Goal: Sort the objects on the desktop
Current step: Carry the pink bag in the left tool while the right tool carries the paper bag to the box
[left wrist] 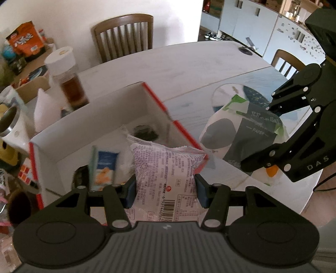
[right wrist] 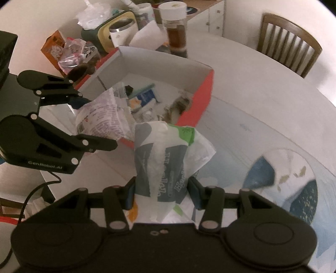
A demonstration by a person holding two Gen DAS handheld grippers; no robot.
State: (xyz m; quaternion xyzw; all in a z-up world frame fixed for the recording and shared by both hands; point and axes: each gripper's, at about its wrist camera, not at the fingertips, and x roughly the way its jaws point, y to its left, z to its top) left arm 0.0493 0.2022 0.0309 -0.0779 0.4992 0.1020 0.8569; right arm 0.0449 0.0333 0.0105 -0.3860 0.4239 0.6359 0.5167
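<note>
Both grippers are carrying loads toward the red-edged cardboard box [right wrist: 201, 98]. The left gripper [left wrist: 166, 189] is clamped on a sealed snack packet [left wrist: 166, 168] held above the box's near corner; the right gripper [right wrist: 160, 193] is pinched on a soft tissue pack [right wrist: 166, 159] just outside the box wall. The step in hand looks like delivery — next, each load must clear the rim before its jaws part.

My bench [left wrist: 189, 63] is white with a faint wood grain. A brown slatted wooden chair [left wrist: 124, 35] stands at its far edge against a plain white wall [left wrist: 63, 12]. Far right, white cabinets [left wrist: 247, 19] line the adjoining room. A second chair [left wrist: 286, 63] stands at the right.
</note>
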